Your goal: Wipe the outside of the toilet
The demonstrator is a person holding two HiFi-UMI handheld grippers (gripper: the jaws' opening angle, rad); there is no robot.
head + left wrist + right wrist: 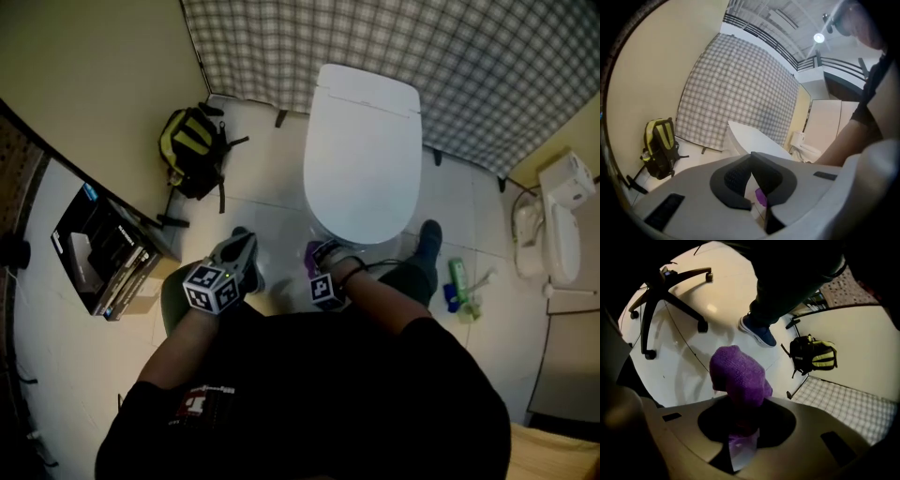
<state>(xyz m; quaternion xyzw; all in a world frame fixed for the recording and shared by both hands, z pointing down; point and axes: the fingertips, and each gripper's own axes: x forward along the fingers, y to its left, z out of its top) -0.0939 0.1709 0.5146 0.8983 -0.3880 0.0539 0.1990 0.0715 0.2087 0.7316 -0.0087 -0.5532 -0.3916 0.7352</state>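
Closest to lens: dark torso and both forearms, filling the bottom of head view. Just past that, left tongs (751, 165) pressed together, tips touching, nothing pinched. Only a purple speck visible through the slot below, probably the cloth beyond.

Beside them, right tongs (740, 416) pinching purple cloth (738, 372) by its lower end, bunched knitted wad sticking out past the tips. Held low over pale floor (272, 211), right at the front rim of toilet (361, 159); contact impossible to confirm. Lid down. Dark shoe (429, 242) beside the bowl on the right.

Further off: black-and-yellow backpack (192, 150) against the wall, green bottle (457, 279) on the floor, second white fixture (555, 220) at far right, checked curtain (394, 56) behind.

Handling guess: cloth soft, light, floppy, likely to fold or slip out under a hard wipe, so better gripped deep and pressed on flat. Toilet fixed, rigid, glossy and curved, probably slick. No lifting needed, just following the shell over lid top, sides and base. Wiping seemingly not yet begun.
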